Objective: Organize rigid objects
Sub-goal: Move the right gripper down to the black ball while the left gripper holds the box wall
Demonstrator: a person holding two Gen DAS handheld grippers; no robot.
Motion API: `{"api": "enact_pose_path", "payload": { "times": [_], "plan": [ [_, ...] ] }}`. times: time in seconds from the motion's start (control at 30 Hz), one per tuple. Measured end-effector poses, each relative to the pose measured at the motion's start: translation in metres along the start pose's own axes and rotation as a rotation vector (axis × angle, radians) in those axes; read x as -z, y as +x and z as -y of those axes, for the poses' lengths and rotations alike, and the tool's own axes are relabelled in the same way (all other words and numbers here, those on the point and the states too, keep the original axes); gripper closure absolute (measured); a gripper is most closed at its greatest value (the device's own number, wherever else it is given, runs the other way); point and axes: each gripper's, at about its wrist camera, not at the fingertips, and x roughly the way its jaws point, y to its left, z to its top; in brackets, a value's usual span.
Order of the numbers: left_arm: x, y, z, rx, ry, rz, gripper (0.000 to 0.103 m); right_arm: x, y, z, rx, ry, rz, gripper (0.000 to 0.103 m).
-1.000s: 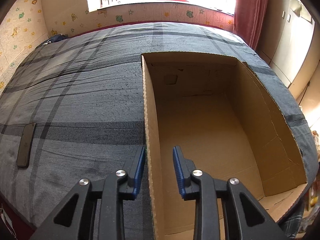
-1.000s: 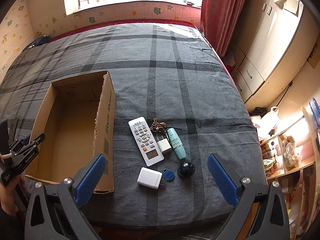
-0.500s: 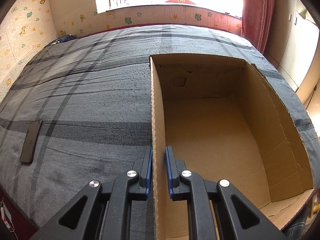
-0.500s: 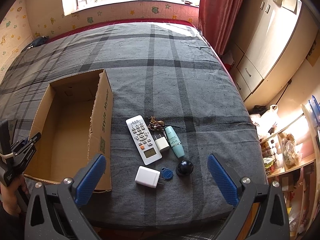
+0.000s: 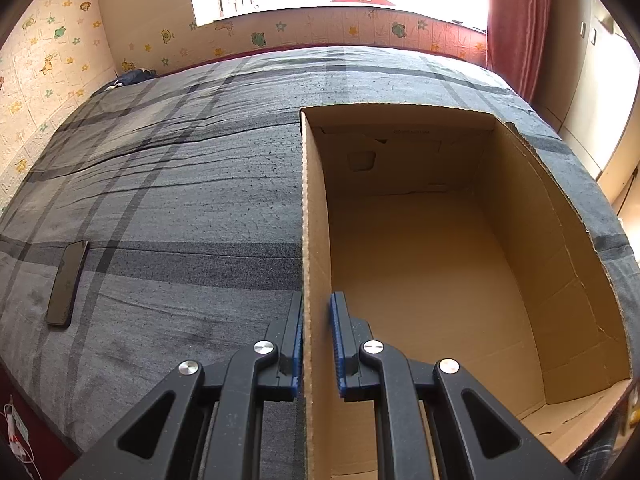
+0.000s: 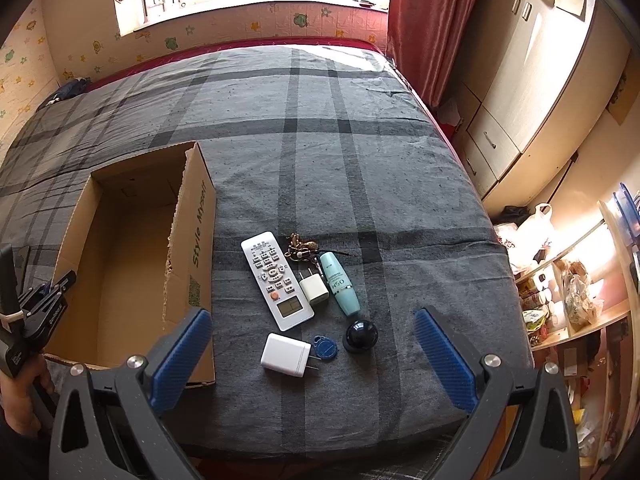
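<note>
Box (image 5: 420,264): plain brown cardboard, open top, torn edge on right wall, green "Style" print on its outer side. Sits on left part of plaid bed (image 6: 360,160). Inside only bare cardboard shows.

Items in a cluster on bed just right of box: white remote (image 6: 276,280), small white plug (image 6: 314,289) touching it, teal bottle (image 6: 340,283), keys (image 6: 301,246), bigger white charger (image 6: 285,355), blue fob (image 6: 324,346), black dome (image 6: 360,335).

Left gripper (image 5: 317,340): straddles box's left wall near the front corner, pads nearly together around the wall; can't tell if the inner pad touches.

Right gripper (image 6: 314,360): fingers wide apart, above the near bed edge, holding nothing.

Phone (image 5: 67,282) lies on bed, well left of box.
</note>
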Motion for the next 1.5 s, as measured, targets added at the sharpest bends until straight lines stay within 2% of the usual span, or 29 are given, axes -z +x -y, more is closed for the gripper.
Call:
{"api": "enact_pose_path", "payload": {
  "times": [0.73,1.03,1.33,1.5],
  "plan": [
    [0.001,0.000,0.002,-0.014,0.000,0.002,0.090,-0.011,0.014,0.031,0.018,0.043,0.015,0.000],
    [0.001,-0.001,0.002,-0.015,-0.002,0.003,0.090,-0.008,0.050,0.048,0.026,0.052,-0.004,0.000],
    [0.001,-0.001,0.003,-0.016,-0.002,0.003,0.090,0.012,0.098,0.061,0.015,0.084,-0.045,0.000],
    [0.001,-0.001,0.003,-0.016,-0.002,0.003,0.090,0.026,0.128,0.067,0.001,0.105,-0.099,0.000]
  ]
}}
